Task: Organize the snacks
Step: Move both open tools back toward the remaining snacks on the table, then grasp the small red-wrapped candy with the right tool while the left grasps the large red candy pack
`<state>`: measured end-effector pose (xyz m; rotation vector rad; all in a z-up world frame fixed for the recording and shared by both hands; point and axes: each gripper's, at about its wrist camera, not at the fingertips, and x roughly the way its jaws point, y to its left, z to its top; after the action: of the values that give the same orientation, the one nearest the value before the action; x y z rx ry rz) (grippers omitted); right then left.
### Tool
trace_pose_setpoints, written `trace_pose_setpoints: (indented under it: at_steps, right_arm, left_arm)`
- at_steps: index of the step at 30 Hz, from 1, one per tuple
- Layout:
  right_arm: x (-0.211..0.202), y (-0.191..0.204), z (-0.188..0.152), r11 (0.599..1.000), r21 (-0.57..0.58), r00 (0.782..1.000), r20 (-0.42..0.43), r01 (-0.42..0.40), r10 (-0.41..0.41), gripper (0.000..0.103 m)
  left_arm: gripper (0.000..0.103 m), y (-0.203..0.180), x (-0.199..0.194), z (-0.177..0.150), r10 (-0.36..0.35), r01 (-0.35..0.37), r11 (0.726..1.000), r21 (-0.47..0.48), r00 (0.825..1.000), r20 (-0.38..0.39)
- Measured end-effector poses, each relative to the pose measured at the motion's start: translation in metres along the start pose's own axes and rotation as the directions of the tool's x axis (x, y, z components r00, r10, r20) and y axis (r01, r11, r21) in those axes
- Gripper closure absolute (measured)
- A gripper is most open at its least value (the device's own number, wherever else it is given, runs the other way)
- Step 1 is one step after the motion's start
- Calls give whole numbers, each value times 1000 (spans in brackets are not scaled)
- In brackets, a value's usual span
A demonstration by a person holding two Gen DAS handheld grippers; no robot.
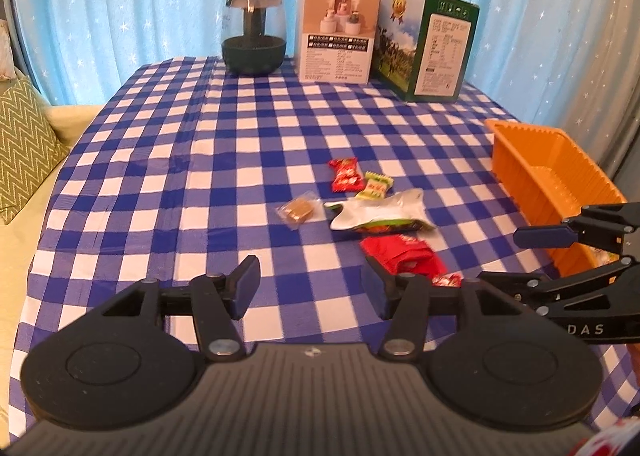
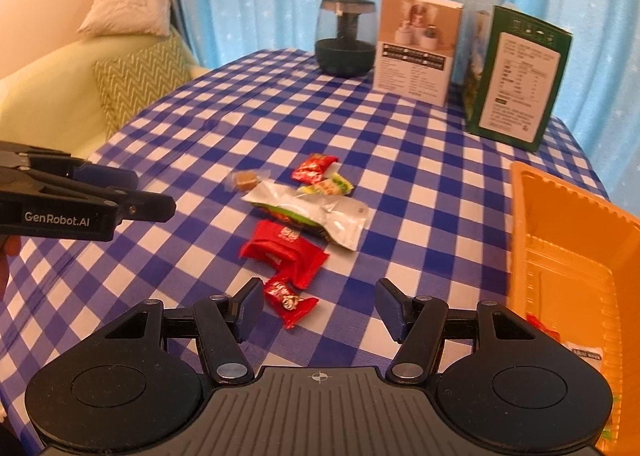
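A blue-and-white checked tablecloth point(image 1: 248, 159) covers the tabletop, backed by a star-print blue curtain point(image 1: 120, 15) and, off the left edge, a pale sofa point(image 2: 52, 95) with a green zigzag cushion point(image 1: 20, 143) and a white pillow point(image 2: 128, 7). Along the far edge stand a green printed carton point(image 1: 428, 43), a white product box point(image 1: 338, 33) just beside it and a dark green glass-domed humidifier point(image 1: 254, 33) at the left of the row.

An orange plastic basket point(image 1: 536, 175) sits at the right edge of the tabletop; the right wrist view shows at least 2 wrapped items inside it, too cropped to name.

The loose snacks lie mid-table, well apart from the far row. A white-and-green snack pouch point(image 2: 316, 213) lies across the group, with a red snack packet point(image 2: 286, 252) just beside it on the near side. Toward the far edge are a red candy point(image 2: 314, 167), a yellow-green candy point(image 2: 332, 185) touching the pouch, and a clear-wrapped brown candy point(image 2: 246, 179). Another small red candy point(image 2: 290, 298) lies nearest the near edge.

The right gripper point(image 2: 320, 308) hovers low over the near edge, its fingers spread wide and empty, the small red candy just ahead of its left finger. The left gripper point(image 1: 310, 288) hangs level to its left, likewise spread and holding nothing, with bare cloth between its pads point(image 1: 248, 284).
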<state>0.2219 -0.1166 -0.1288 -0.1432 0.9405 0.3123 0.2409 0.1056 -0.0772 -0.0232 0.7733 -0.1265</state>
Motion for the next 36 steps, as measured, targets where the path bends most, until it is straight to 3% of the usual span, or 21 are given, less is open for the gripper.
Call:
trace_pose_setpoints:
  at_steps: [19,21,26,30,36]
  right_arm:
    - [30,0,1,989,-109,994,-61,-98,92,43]
    - [33,-1,0,986,-121,991,-78,-115,106,55]
    - [47,-1,-1,978,-145,985,-105,-151,136,60]
    - [57,-1,1,974,-153,982,-119,-166,149,73]
    - [54,-2,2,975,-128,978,-131,-182,165,86]
  left_arm:
    - [47,2,14,-2,-7,8,1000,7,999,-40]
    - [47,-1,16,-2,-13,14,1000,8,999,-41]
    - [46,-5,19,-2,-26,26,1000,17,999,-46]
    - [46,-5,22,-3,-33,34,999,19,998,-56]
    - [46,-8,26,-1,-36,37,999,17,997,-63]
